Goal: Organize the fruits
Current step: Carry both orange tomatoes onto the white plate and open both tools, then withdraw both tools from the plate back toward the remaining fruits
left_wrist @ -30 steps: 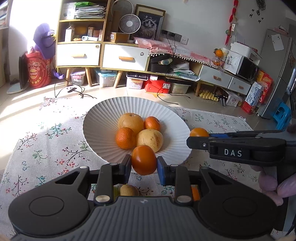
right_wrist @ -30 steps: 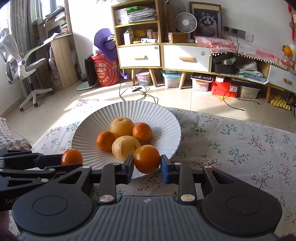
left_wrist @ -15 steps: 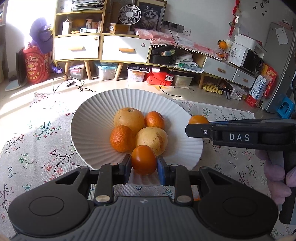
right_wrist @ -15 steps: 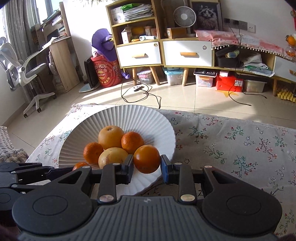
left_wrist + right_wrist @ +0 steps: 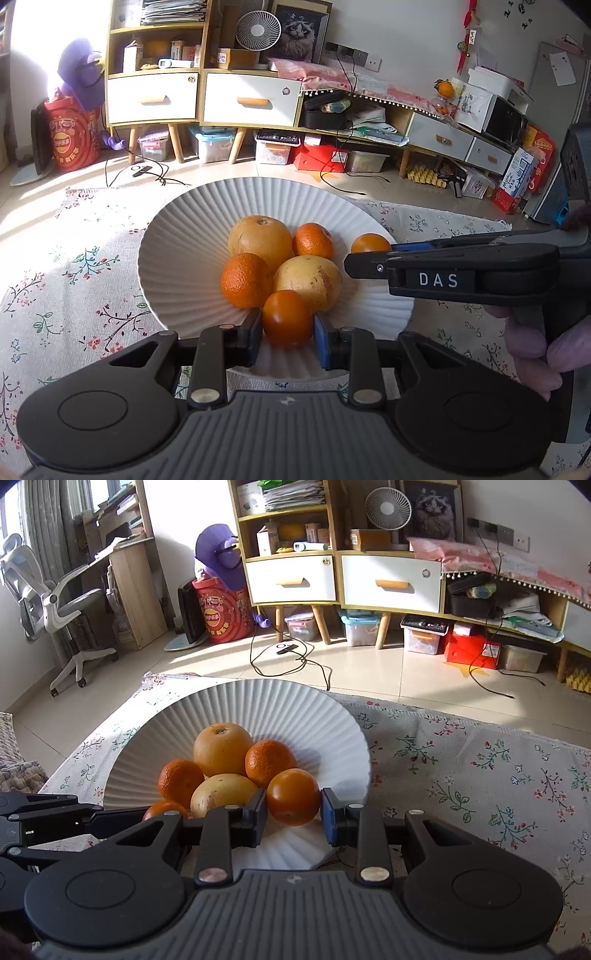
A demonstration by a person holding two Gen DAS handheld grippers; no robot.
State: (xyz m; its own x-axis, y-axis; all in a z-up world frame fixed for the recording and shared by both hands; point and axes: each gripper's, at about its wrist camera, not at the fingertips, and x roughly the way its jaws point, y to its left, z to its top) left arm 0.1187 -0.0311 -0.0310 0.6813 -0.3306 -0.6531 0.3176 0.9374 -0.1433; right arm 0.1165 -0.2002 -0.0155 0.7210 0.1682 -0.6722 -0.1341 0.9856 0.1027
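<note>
A white ribbed plate (image 5: pixel 184 258) (image 5: pixel 295 709) on a floral cloth holds two pale round fruits and two tangerines. My left gripper (image 5: pixel 288 332) is shut on a smooth orange fruit (image 5: pixel 287 318) over the plate's near rim, just in front of the pile. My right gripper (image 5: pixel 293 810) is shut on a second smooth orange fruit (image 5: pixel 293 796) over the plate's near right side. In the left wrist view the right gripper (image 5: pixel 354 258) reaches in from the right with its orange fruit (image 5: pixel 369 243) showing behind the tip. In the right wrist view the left gripper's orange fruit (image 5: pixel 164 808) peeks out at lower left.
The floral tablecloth (image 5: pixel 480 775) spreads to the right of the plate. A person's fingers (image 5: pixel 535 354) hold the right gripper's handle. Beyond the table's far edge lie a tiled floor with cables, drawer cabinets (image 5: pixel 251 99), storage boxes and an office chair (image 5: pixel 48 602).
Both grippers, each still holding its orange fruit, have moved forward over the plate; the plate and its pile now look nearer and larger in both views.
</note>
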